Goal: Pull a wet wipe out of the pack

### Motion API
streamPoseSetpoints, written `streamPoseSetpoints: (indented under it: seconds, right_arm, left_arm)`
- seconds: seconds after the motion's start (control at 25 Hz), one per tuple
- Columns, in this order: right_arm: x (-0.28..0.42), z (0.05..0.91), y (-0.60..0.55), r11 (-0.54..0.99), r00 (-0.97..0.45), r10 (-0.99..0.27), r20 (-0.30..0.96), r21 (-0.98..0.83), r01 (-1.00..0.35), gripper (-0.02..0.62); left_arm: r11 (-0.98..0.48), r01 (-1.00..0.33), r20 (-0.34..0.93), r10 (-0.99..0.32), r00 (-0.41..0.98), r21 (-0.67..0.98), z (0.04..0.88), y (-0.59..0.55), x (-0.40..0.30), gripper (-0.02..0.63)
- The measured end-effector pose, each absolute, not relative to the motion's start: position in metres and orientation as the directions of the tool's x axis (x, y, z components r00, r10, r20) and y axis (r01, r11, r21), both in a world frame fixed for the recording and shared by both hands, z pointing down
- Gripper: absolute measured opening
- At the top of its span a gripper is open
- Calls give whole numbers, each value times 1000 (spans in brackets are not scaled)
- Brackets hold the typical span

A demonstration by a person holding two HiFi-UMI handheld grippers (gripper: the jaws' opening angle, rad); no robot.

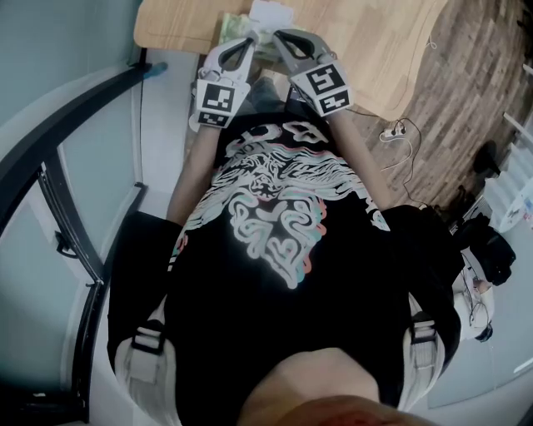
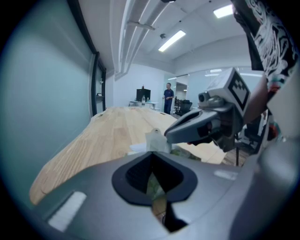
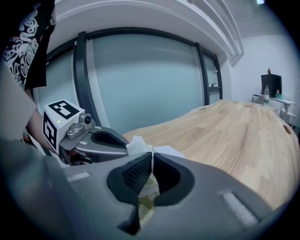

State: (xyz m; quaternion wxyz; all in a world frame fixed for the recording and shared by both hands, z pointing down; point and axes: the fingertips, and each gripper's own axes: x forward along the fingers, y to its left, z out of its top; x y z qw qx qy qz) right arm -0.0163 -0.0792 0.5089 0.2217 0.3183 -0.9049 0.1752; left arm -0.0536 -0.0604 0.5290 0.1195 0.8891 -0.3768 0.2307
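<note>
Above the pack (image 1: 236,29), the wet wipe (image 2: 154,139) stands upright, pinched by the right gripper (image 1: 280,36); the left gripper (image 1: 248,41) sits clenched against the pack.

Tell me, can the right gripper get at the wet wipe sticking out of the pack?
Probably yes. The right gripper has its tips at the wet wipe, nothing lying between; the left gripper sits beside it, not across. Its jaws are together.
</note>
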Motion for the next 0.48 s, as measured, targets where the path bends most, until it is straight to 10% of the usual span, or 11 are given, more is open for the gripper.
streamPoseSetpoints:
  seconds: [0.48]
  right_arm:
    - [-11,504,-74,716,-692,-517,504,-189,-672,8]
  left_arm:
    - [-669,-740,494,-621,608,69,529,-59,-56,-14]
